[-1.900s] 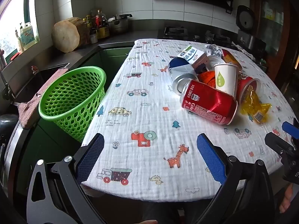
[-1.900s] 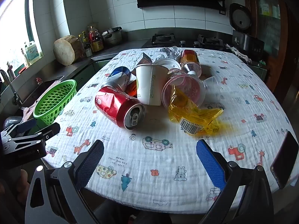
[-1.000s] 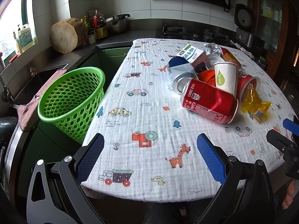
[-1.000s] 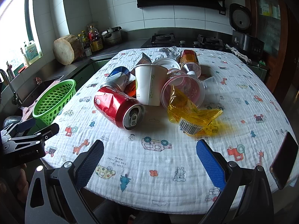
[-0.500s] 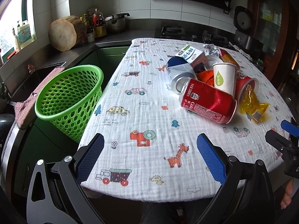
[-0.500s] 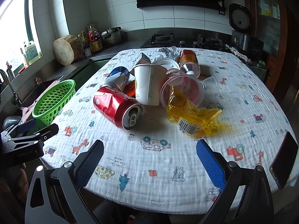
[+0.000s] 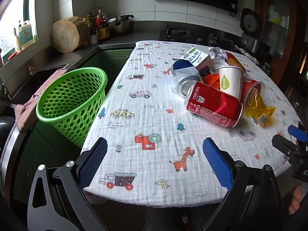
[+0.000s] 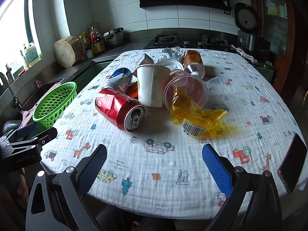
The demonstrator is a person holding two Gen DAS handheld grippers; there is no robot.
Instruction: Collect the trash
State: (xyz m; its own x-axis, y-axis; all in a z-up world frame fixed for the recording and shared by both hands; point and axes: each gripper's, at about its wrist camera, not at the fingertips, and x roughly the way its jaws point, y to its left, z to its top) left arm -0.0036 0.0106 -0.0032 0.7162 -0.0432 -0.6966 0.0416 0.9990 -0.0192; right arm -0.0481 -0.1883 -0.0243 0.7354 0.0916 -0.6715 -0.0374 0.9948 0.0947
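Nothing collected yet: green basket (image 7: 71, 100) looks empty beside the table (image 7: 154, 134). Red can (image 8: 120, 111), paper cup (image 8: 151, 84), yellow wrapper (image 8: 194, 115) heaped mid-table. Left gripper (image 7: 154, 160), right gripper (image 8: 154, 161): fingers apart, holding nothing.

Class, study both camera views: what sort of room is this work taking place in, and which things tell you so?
Most likely a home kitchen. A gas hob sits in the dark counter by the tiled wall, a sink tap stands under the window, and a lidded pot and sauce bottles line the worktop.
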